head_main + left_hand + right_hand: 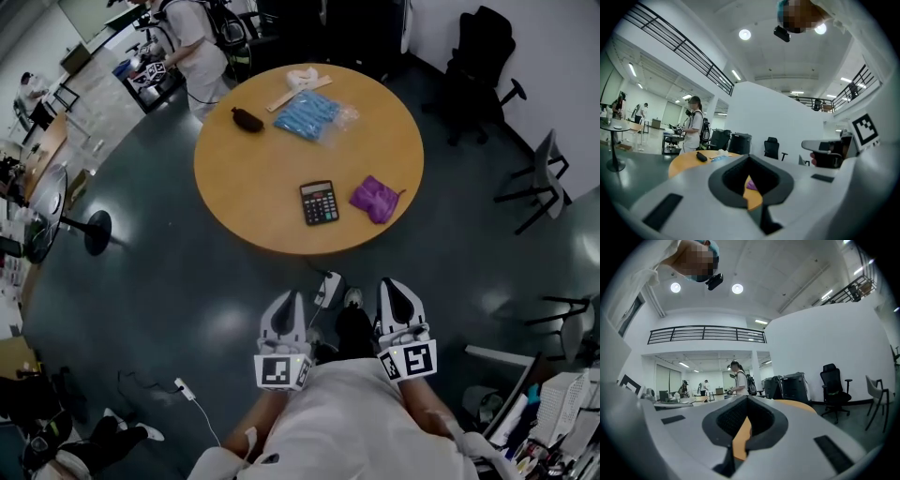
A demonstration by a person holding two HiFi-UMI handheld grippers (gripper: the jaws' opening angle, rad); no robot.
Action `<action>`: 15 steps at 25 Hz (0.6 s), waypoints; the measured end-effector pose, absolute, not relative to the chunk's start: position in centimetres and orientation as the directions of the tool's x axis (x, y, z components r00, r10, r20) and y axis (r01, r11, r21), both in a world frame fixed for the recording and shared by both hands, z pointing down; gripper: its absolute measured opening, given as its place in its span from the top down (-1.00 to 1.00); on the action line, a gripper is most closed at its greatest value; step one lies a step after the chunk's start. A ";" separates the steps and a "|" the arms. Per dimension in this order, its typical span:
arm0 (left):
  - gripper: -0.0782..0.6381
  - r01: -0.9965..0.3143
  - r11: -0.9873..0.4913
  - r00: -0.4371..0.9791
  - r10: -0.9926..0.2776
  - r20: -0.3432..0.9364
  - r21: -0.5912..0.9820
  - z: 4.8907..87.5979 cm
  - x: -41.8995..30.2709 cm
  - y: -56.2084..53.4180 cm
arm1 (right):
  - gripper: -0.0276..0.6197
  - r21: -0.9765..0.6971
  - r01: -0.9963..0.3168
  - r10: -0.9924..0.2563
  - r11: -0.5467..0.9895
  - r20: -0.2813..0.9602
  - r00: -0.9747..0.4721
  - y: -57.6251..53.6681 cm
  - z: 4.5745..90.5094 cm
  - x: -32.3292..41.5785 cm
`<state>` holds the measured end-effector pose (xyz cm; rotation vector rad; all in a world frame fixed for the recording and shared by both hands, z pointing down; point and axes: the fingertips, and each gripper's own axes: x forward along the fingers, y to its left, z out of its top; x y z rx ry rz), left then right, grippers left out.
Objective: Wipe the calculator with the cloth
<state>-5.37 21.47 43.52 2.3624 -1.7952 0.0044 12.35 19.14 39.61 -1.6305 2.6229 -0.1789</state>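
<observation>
Approach to the round surface (262,178). The calculator (320,202) lies face up near the front edge, and the purple cloth (375,199) is seen just beside it, apart from it. The left gripper (285,305) and right gripper (396,291) are held short of the surface, jaws closed on nothing. The cloth is best taken first: the right jaws are opened before contact and closed on a raised fold, while the calculator is steadied by the left. No writing is legible; only square markers are seen.
</observation>
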 end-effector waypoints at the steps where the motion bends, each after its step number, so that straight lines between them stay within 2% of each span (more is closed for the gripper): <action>1: 0.76 -0.958 -0.252 0.267 -0.957 0.110 0.135 43.7 -5.1 20.4 | 0.87 -0.125 -0.887 -0.892 0.445 0.022 -0.451 17.8 39.8 12.5; 9: 0.76 -0.977 -0.176 0.191 -0.973 0.131 0.121 44.1 -3.3 11.1 | 0.87 -0.128 -0.815 -0.820 0.565 0.020 -0.571 7.3 40.1 13.5; 15: 0.76 -0.982 -0.154 0.170 -0.971 0.167 0.106 44.2 -3.1 7.7 | 0.87 -0.153 -0.785 -0.790 0.601 0.037 -0.612 2.7 40.3 14.2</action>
